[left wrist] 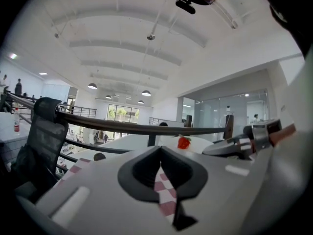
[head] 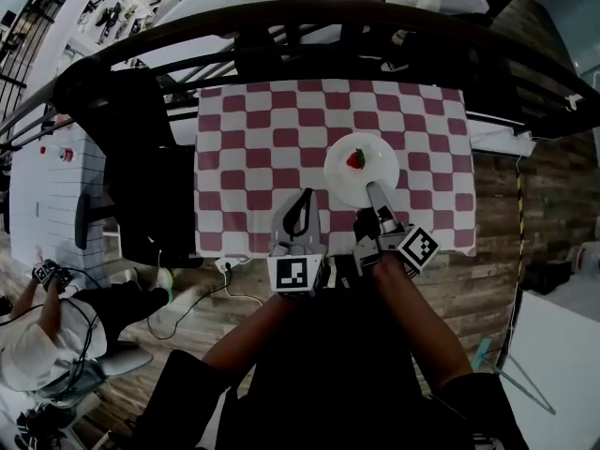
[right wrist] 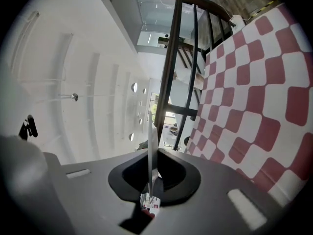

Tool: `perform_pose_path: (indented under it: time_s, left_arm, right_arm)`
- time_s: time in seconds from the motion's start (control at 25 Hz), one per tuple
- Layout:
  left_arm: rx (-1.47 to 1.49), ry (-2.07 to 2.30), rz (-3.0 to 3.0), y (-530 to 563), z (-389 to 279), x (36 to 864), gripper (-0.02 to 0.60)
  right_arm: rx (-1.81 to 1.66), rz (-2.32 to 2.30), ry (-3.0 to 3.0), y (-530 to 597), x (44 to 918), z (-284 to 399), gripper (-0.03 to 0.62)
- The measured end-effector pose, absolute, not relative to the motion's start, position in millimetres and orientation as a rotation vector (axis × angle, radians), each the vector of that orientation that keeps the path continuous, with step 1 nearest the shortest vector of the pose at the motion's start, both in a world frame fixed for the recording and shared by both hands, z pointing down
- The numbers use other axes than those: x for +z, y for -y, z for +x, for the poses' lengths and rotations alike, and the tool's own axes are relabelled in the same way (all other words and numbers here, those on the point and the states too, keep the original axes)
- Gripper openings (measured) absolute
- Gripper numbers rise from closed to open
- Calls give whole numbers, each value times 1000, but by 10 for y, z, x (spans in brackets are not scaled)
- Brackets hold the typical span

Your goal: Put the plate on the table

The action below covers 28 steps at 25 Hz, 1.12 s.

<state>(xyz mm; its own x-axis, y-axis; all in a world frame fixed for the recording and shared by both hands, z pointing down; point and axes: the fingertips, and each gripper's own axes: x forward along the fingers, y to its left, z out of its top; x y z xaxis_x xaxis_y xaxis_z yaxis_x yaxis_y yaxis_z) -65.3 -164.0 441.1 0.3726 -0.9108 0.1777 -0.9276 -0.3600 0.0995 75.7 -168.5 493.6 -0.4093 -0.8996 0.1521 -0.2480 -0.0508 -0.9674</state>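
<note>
A white plate (head: pixel 361 170) carrying a strawberry (head: pixel 355 159) is over the red-and-white checked table (head: pixel 253 139), right of its middle. My right gripper (head: pixel 372 187) is shut on the plate's near rim. In the right gripper view the plate (right wrist: pixel 151 141) shows edge-on as a thin line pinched between the jaws, with the checked cloth (right wrist: pixel 254 92) off to one side. My left gripper (head: pixel 305 195) hovers shut and empty over the table's near edge, left of the plate. From the left gripper view the strawberry (left wrist: pixel 184 142) and the right gripper (left wrist: pixel 244 142) show ahead.
A dark curved railing (head: pixel 309 17) arcs across the far side of the table. A black chair (head: pixel 141 148) stands at the table's left. A person (head: pixel 47 326) sits on the wooden floor (head: pixel 525 186) at the lower left. A cable (head: pixel 234 293) lies below the table edge.
</note>
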Motion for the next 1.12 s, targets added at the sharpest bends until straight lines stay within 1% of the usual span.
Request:
perform_pose_path:
  time_s: [0.36, 0.64, 0.84, 1.12]
  left_arm:
    - [138, 1706, 2359, 1948, -674, 4536, 9]
    - [187, 1729, 2309, 2011, -770, 4609, 9]
    - [223, 1714, 2330, 1961, -750, 4717, 9]
    - [223, 1666, 2349, 1972, -616, 4732, 9]
  right_arm:
    - [-1499, -1129, -1788, 1957, 5201, 655, 17]
    - [-1528, -1111, -1801, 2018, 5625, 656, 17]
    - [-1558, -1092, -1795, 2027, 5859, 602, 17]
    - [-1494, -1063, -1936, 2085, 6122, 469, 17]
